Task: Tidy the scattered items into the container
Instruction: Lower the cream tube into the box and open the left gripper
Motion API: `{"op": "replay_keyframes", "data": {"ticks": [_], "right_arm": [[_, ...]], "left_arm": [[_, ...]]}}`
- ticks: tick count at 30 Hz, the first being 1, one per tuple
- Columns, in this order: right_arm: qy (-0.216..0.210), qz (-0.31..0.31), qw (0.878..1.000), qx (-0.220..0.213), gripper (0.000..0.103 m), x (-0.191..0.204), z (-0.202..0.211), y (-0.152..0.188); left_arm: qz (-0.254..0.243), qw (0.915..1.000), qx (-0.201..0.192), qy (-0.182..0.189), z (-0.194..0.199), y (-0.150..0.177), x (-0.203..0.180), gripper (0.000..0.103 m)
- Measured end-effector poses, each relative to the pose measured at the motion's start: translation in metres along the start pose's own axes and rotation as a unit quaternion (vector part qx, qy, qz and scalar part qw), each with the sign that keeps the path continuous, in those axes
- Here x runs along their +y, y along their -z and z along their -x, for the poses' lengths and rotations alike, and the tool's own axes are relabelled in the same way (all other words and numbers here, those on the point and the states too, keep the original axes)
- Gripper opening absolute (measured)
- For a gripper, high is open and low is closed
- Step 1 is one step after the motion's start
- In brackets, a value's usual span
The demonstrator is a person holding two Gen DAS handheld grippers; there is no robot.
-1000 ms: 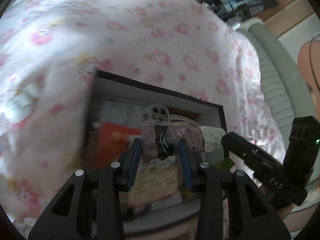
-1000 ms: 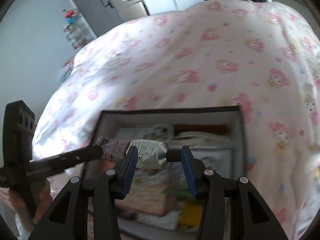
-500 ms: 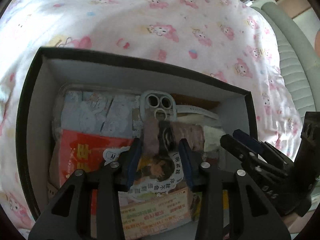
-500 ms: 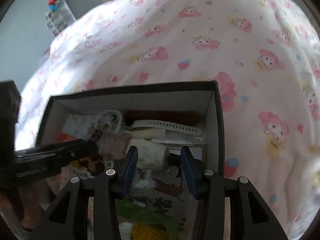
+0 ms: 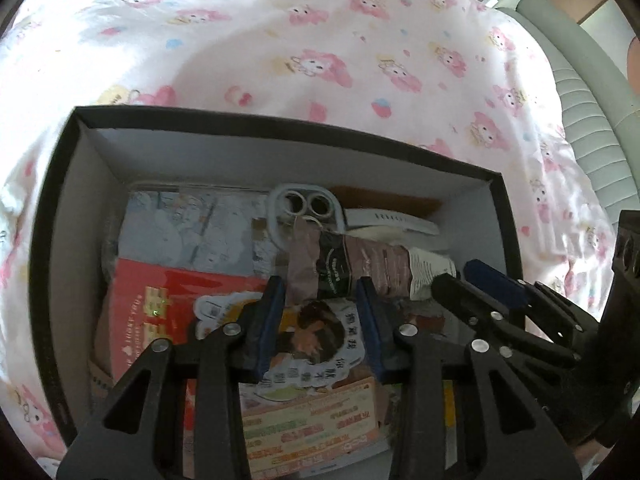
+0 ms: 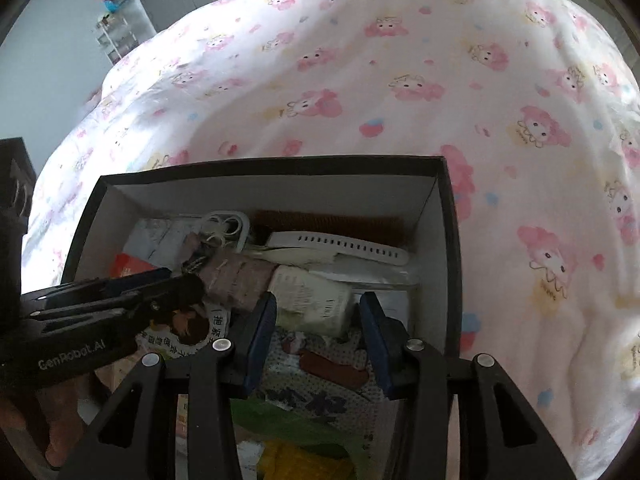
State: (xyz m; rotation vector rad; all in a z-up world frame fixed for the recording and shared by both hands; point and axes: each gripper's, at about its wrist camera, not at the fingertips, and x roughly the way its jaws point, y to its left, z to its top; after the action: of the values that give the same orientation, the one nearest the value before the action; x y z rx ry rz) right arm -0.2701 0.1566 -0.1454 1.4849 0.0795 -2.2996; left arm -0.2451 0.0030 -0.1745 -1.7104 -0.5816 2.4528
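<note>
A black box with white inside walls sits on the pink patterned bedspread and holds several items. A squeezed mauve and white tube lies across them inside the box. My left gripper is open, its blue pads either side of the tube's crimped end without pressing it. My right gripper is open around the tube's white end. A white phone case, a white watch strap, a red packet and printed packets lie in the box.
The pink cartoon bedspread surrounds the box on all sides. A grey padded bed edge runs along the right in the left wrist view. A grey cabinet and shelves stand beyond the bed.
Both grippers have lowered the tube into the box and opened; the tube now rests on the items. The box looms larger in both views.
</note>
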Motion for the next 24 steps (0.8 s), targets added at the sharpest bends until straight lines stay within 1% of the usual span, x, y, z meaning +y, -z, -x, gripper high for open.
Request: {"op": "replay_keyframes", "data": {"ticks": [2, 4, 7, 9, 11, 12, 13, 15, 18, 21, 24], "right_arm": [[-0.003, -0.006, 1.000, 0.000, 0.040, 0.000, 0.001, 0.001], [0.004, -0.008, 1.000, -0.009, 0.040, 0.000, 0.009, 0.003], [0.009, -0.007, 0.999, -0.040, 0.040, 0.008, 0.033, 0.006], [0.007, -0.002, 0.998, -0.069, 0.040, 0.019, 0.055, 0.012], [0.020, 0.000, 0.995, -0.096, 0.039, 0.027, 0.076, 0.018], [0.020, -0.003, 0.994, -0.112, 0.039, 0.030, 0.086, 0.024], [0.016, -0.008, 0.992, -0.123, 0.040, 0.032, 0.096, 0.030], [0.005, -0.018, 0.991, -0.131, 0.040, 0.034, 0.107, 0.041], [0.011, -0.024, 0.991, -0.135, 0.040, 0.045, 0.122, 0.060], [0.021, -0.016, 0.989, -0.149, 0.040, 0.058, 0.140, 0.074], [0.014, -0.019, 0.987, -0.157, 0.040, 0.069, 0.154, 0.091]], "left_arm": [[-0.006, 0.9999, -0.008, -0.002, 0.007, 0.003, -0.003, 0.036], [-0.015, 0.9996, -0.024, 0.002, 0.020, 0.007, -0.010, 0.036], [-0.025, 0.9982, -0.052, 0.016, 0.043, 0.013, -0.021, 0.036], [-0.039, 0.9966, -0.071, 0.018, 0.062, 0.021, -0.032, 0.034], [-0.053, 0.9946, -0.088, 0.017, 0.081, 0.029, -0.040, 0.034], [-0.063, 0.9933, -0.094, 0.024, 0.092, 0.034, -0.043, 0.035], [-0.073, 0.9921, -0.098, 0.030, 0.102, 0.039, -0.046, 0.037], [-0.091, 0.9902, -0.101, 0.031, 0.115, 0.048, -0.052, 0.038], [-0.113, 0.9877, -0.106, 0.019, 0.134, 0.067, -0.056, 0.038], [-0.108, 0.9880, -0.106, 0.031, 0.149, 0.083, -0.051, 0.038], [-0.114, 0.9861, -0.116, 0.032, 0.165, 0.103, -0.048, 0.039]]}}
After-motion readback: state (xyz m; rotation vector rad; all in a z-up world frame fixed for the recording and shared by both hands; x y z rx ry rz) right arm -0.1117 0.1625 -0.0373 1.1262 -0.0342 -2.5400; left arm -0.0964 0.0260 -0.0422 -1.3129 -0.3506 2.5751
